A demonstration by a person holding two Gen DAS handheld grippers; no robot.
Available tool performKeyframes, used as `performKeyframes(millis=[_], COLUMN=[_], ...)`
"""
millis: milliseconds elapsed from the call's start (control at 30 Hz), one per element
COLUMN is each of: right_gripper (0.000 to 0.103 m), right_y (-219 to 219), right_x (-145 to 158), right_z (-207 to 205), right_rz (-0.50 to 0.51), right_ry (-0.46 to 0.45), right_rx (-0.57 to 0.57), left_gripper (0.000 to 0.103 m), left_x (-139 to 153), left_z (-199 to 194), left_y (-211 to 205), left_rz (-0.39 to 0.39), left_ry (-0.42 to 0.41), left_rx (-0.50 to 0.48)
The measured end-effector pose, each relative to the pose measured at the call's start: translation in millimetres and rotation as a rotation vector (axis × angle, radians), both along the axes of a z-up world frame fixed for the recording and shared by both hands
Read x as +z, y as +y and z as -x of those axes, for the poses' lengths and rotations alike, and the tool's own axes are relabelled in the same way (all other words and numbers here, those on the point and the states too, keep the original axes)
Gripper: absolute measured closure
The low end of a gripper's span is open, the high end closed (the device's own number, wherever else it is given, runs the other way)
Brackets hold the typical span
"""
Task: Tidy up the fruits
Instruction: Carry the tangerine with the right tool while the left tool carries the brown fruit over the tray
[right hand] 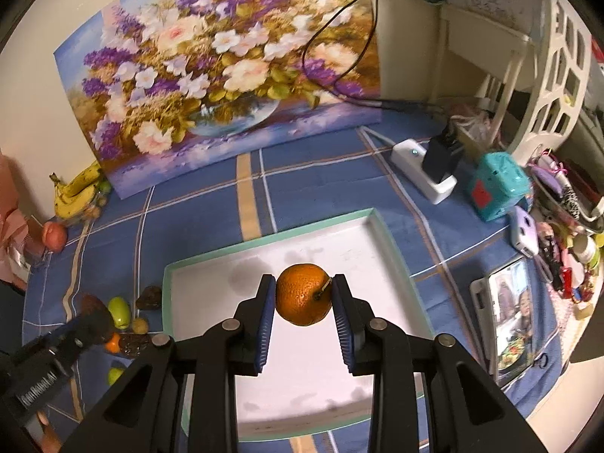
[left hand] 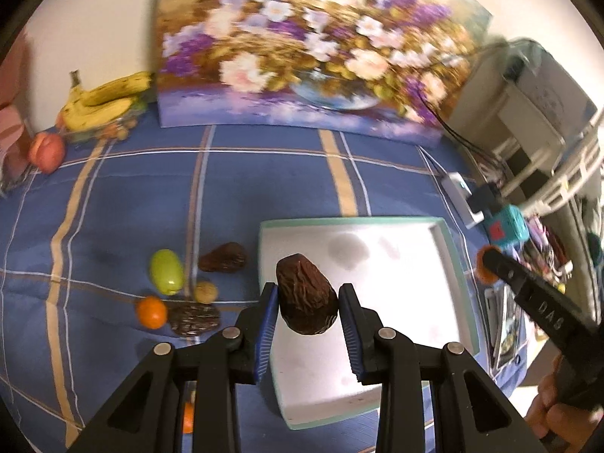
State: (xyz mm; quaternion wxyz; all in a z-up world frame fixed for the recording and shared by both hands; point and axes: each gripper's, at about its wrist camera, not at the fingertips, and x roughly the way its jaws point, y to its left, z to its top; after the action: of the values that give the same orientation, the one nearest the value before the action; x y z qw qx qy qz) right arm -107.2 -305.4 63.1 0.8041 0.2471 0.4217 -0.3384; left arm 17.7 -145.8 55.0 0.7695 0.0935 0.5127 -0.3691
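My left gripper is shut on a dark brown wrinkled fruit, held above the left part of a white tray with a teal rim. My right gripper is shut on an orange mandarin over the same tray. Left of the tray, on the blue checked cloth, lie a green fruit, a brown fruit, a small tan fruit, an orange one and a dark wrinkled one. The tray floor is bare white.
A flower painting leans on the back wall. Bananas and a peach sit at the far left. To the right lie a white power strip, a teal box, a phone and assorted clutter.
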Motion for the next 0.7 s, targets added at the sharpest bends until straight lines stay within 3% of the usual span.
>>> performKeyframes(millis=[400, 700], right_gripper=[0.071, 0.071], right_y=[-4, -11], right_x=[4, -35], right_z=[10, 2], right_rz=[0.017, -0.057], right_ry=[-0.012, 0.057], right_rx=[-0.019, -0.011], left_gripper=[0.068, 0.068], left_x=[-38, -88], left_z=[26, 28], left_y=[-34, -44], left_rz=[-0.113, -0.201], left_ry=[0.017, 0.109], left_rx=[-0.086, -0.086])
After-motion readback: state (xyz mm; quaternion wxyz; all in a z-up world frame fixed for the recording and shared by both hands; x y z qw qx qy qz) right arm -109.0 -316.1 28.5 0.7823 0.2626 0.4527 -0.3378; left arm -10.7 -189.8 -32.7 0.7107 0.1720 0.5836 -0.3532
